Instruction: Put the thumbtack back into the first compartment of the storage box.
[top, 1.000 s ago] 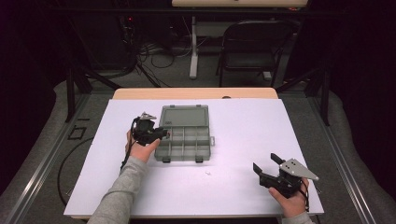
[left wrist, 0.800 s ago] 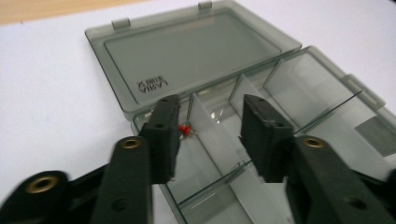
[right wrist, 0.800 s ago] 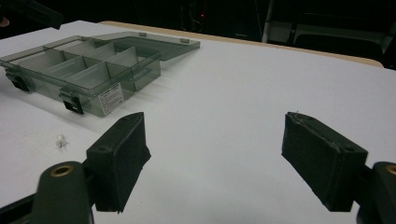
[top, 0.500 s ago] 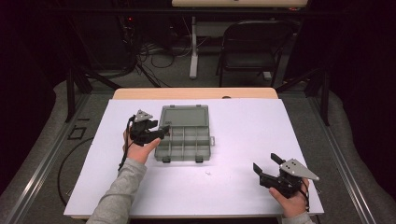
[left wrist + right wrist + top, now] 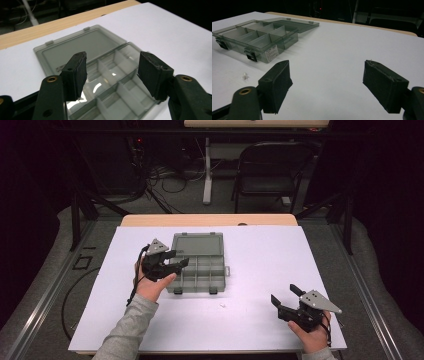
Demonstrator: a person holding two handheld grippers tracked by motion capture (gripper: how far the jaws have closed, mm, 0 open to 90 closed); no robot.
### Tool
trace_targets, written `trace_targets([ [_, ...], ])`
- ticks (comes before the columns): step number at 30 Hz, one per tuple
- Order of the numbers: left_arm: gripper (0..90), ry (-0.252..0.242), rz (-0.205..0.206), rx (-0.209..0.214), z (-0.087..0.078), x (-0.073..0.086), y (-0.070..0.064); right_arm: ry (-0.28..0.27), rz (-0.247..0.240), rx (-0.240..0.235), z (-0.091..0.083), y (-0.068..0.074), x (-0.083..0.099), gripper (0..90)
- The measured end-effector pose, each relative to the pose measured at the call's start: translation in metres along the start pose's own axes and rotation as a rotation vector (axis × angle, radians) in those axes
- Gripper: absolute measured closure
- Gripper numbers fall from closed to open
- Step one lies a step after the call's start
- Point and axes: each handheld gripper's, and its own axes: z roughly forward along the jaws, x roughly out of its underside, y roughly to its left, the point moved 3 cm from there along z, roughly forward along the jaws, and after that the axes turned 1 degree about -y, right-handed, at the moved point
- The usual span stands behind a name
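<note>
- Two claws are at work over a white tabletop (image 5: pixel 250 330), one in each of the person's hands.
- The left claw (image 5: pixel 179 260) hovers over the left edge of a smoky clear organizer box (image 5: pixel 200 270); its jaws are spread wide with nothing between them.
- In the left gripper view those jaws frame the box's divided compartments, which look bare, with the lid (image 5: pixel 82 47) lying flat behind them.
- The box sits left of the tabletop's middle, lid folded open toward the far edge, two dark latches (image 5: pixel 252 55) on its near wall.
- The right claw (image 5: pixel 285 295) rests low near the front right corner, well apart from the box, jaws wide open and holding nothing.
- A small white pin (image 5: pixel 244 75) lies on the tabletop just in front of the box, between it and the right claw.
</note>
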Motion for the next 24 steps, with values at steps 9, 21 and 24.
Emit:
trace_targets([
  [9, 45.3, 0.031, 0.034, 0.111, 0.008, 0.002, -0.031, 0.000, 0.001, 0.000, -0.001, 0.000, 0.000, 21.5],
  [21, 55.7, 0.067, 0.020, 0.251, 0.022, 0.013, -0.060, -0.005, 0.001, 0.000, -0.001, -0.001, 0.000, 21.5],
  [24, 58.3, 0.079, 0.028, 0.260, 0.026, 0.016, -0.065, -0.004, 0.001, 0.001, -0.001, -0.001, 0.000, 21.5],
])
